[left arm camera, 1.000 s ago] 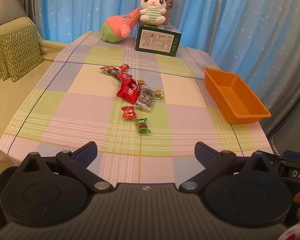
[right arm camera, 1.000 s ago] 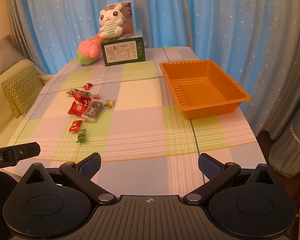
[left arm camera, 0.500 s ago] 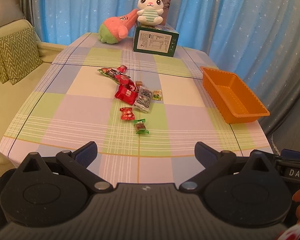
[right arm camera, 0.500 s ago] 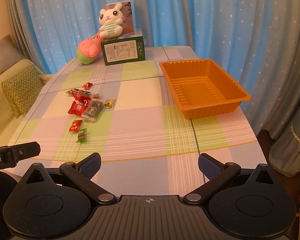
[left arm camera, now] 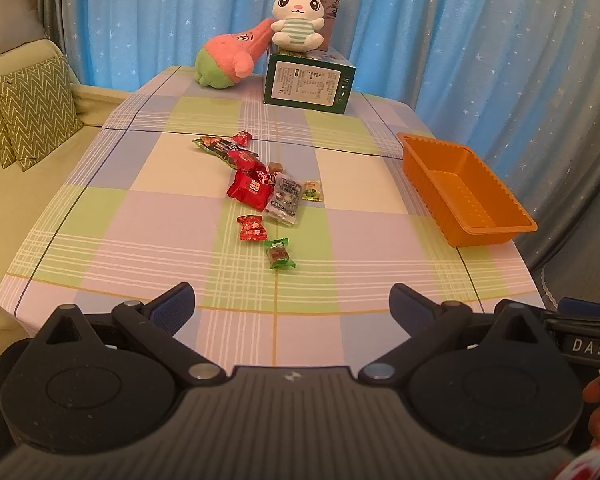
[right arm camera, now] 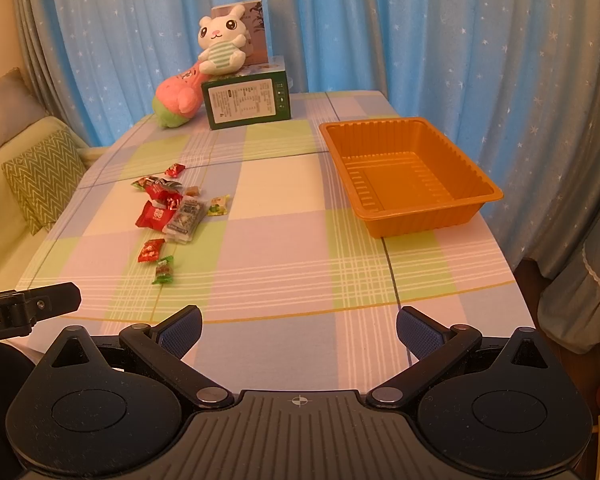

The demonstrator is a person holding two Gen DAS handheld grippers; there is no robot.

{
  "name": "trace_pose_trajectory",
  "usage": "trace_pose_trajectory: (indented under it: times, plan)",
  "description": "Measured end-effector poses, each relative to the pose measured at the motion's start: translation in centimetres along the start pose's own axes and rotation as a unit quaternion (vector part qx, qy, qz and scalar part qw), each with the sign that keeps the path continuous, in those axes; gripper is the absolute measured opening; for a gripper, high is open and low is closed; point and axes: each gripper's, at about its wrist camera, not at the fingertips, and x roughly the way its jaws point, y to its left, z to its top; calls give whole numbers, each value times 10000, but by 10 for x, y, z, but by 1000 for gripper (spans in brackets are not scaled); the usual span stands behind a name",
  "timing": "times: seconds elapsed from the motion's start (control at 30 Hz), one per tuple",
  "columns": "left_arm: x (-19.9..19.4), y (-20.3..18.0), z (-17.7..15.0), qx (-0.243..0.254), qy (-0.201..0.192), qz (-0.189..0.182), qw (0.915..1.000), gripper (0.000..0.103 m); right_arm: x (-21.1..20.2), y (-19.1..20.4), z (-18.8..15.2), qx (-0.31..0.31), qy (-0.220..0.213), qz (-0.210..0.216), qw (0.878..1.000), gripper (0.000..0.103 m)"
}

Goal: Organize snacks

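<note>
Several wrapped snacks lie in a loose cluster mid-table: a big red packet (left arm camera: 249, 190), a silver packet (left arm camera: 285, 199), a small red candy (left arm camera: 252, 228) and a green-wrapped candy (left arm camera: 279, 254) nearest me. In the right wrist view the same cluster (right arm camera: 168, 210) sits left of centre. An empty orange tray (right arm camera: 410, 178) stands at the table's right side, also seen as the orange tray (left arm camera: 466, 190) from the left wrist. My left gripper (left arm camera: 292, 304) hangs open over the near table edge, holding nothing. My right gripper (right arm camera: 298, 326) is open too, short of the tray.
At the far end stand a green box (left arm camera: 309, 85) with a white plush rabbit (left arm camera: 298, 20) on top and a pink-green plush (left arm camera: 230, 60) beside it. A sofa with a zigzag cushion (left arm camera: 32, 112) lies left. Blue curtains close the back and right.
The left wrist view has shifted slightly: the snacks and tray sit a little lower-left in frame than a second ago. The right gripper has barely moved. Both stay open.
</note>
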Motion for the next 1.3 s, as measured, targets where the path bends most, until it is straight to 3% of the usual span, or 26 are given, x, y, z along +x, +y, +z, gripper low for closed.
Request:
trace_pose_trajectory:
  times: [1.3]
  plan:
    - [-2,-8,1,18,-9,-36,10000,103,3,-2,-4,40,36,-5,10000,103]
